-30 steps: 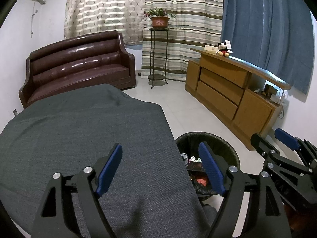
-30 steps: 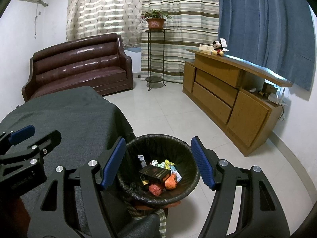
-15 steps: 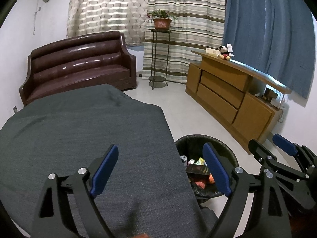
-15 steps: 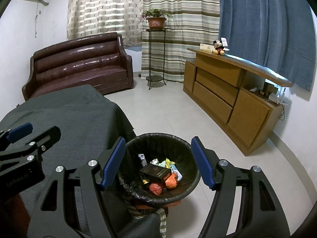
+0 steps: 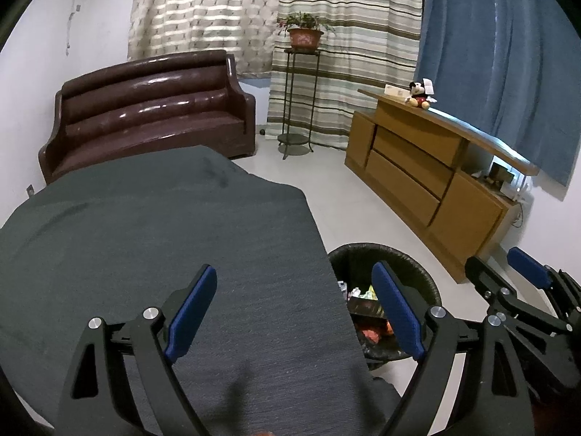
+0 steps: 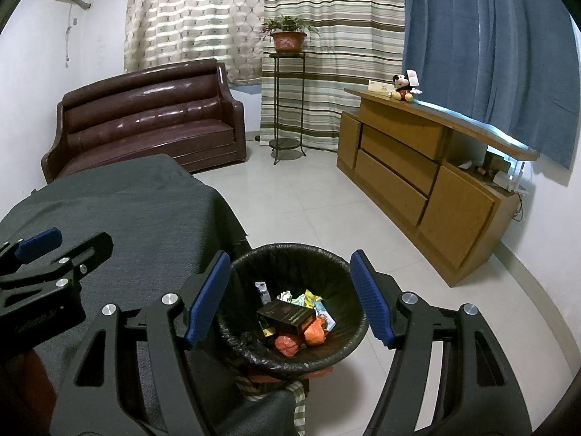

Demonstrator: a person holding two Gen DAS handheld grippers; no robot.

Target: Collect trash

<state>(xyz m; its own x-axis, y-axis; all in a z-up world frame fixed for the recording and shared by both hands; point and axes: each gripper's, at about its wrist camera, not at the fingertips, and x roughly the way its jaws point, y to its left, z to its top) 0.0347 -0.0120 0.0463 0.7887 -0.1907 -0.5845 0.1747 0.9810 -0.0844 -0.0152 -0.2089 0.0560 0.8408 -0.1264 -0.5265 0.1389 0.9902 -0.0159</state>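
At the bottom of the left wrist view, the left gripper (image 5: pixel 294 312) hangs over a table draped in dark grey cloth (image 5: pixel 145 239). Its blue-padded jaws have just been opening and now stand wide apart with nothing between them. To the right of the cloth's edge, at lower right of centre, sits a round trash bin (image 5: pixel 417 265) lined with a black bag, partly hidden behind the right-hand finger. The right gripper (image 5: pixel 508 272) juts in at the far right edge of this view.

Low in the right wrist view, the right gripper (image 6: pixel 290 298) is held above the trash bin (image 6: pixel 290 254), which fills the lower centre of the frame between its fingers. Its jaws are spread and released, gripping nothing. Inside the bin lies the collected trash: a dark box (image 6: pixel 287 318), orange wrappers (image 6: pixel 312 334) and crumpled pale and yellow-green paper scraps (image 6: pixel 301 298). The left gripper (image 6: pixel 47 250) shows at the left edge, over the grey cloth.

Farther back, both views show a brown leather sofa (image 6: pixel 145 116) at upper left, a potted plant (image 6: pixel 288 36) on a tall metal stand before striped curtains, and a wooden sideboard (image 6: pixel 417 167) at right with a plush mouse toy (image 6: pixel 401 89) on top. Blue curtains hang at upper right.
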